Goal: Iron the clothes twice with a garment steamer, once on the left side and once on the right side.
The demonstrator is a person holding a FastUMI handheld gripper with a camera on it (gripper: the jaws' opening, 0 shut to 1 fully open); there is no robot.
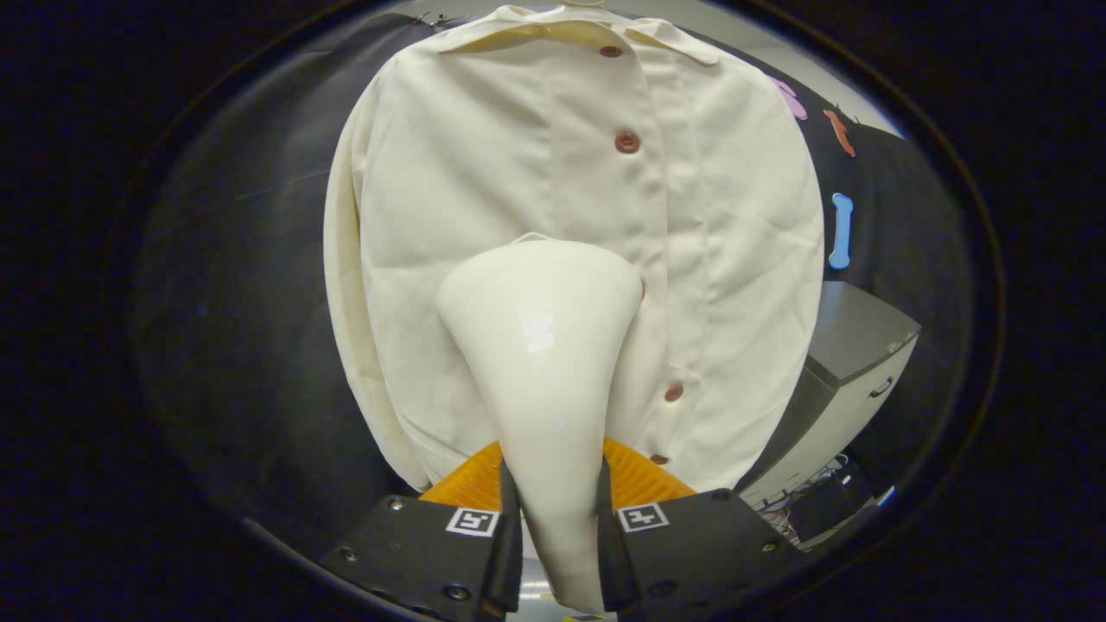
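We are holding the garment steamer (540, 345) in our gripper (559, 536). Both fingers press on its thin handle, one on each side, so the gripper is closed tight around it. The wide head of the steamer points away from us, up toward the shirt (484, 173).

The shirt is cream and hangs in front of the dark booth wall, just beyond the steamer. It has a row of brown buttons (627, 142) running down the middle. The steamer head sits over the middle of the shirt, a bit to the left of the buttons. We cannot tell if the head is touching the cloth or just near it. A grey cabinet (851, 363) stands off to the right, past the edge of the shirt.

We think we are in the middle of a pass on the left side of the shirt — but we cannot be sure how much is done.

To do this step well, we should keep the head flat against the cloth and move it slowly in one straight line, up or down. We should stay on one side of the buttons so the head does not catch on them. We should keep our grip firm, so the steamer does not slip or tip. Then the other side needs its turn — the same slow, straight way.
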